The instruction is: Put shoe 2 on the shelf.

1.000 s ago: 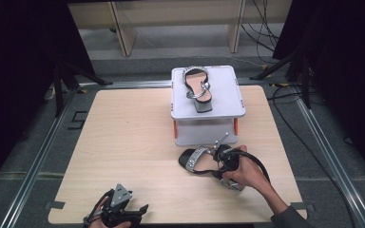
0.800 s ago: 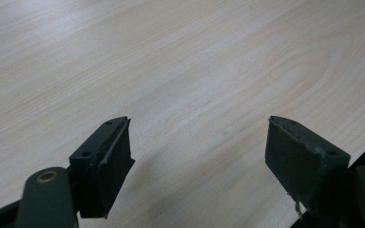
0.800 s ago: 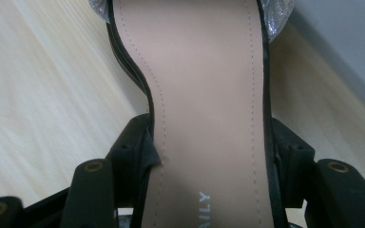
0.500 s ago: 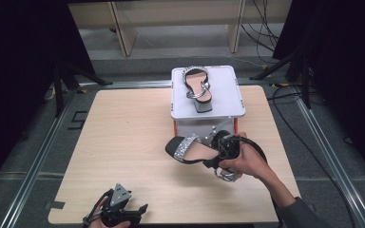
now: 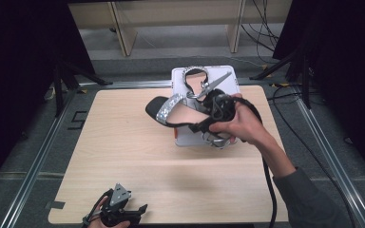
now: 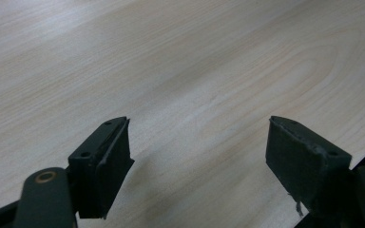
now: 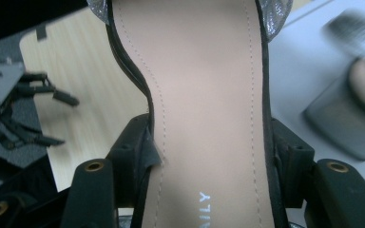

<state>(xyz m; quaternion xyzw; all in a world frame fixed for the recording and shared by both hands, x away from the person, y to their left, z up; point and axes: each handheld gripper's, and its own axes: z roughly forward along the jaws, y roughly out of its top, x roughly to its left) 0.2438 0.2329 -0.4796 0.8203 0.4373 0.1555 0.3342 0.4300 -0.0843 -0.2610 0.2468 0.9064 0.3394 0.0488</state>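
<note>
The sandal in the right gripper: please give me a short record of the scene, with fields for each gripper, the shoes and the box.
right gripper: jaws shut on the held sandal, gripping its sole from both sides, above the table
left gripper: jaws open, nothing between them, low over the table's near edge
other sandal: lies on the white box
white box: at the table's far side

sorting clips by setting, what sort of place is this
Probably a lab or studio recording bay, not a home or shop: a bare wooden table framed by metal floor rails, black curtains on both sides, and loose cables on the floor behind.
</note>
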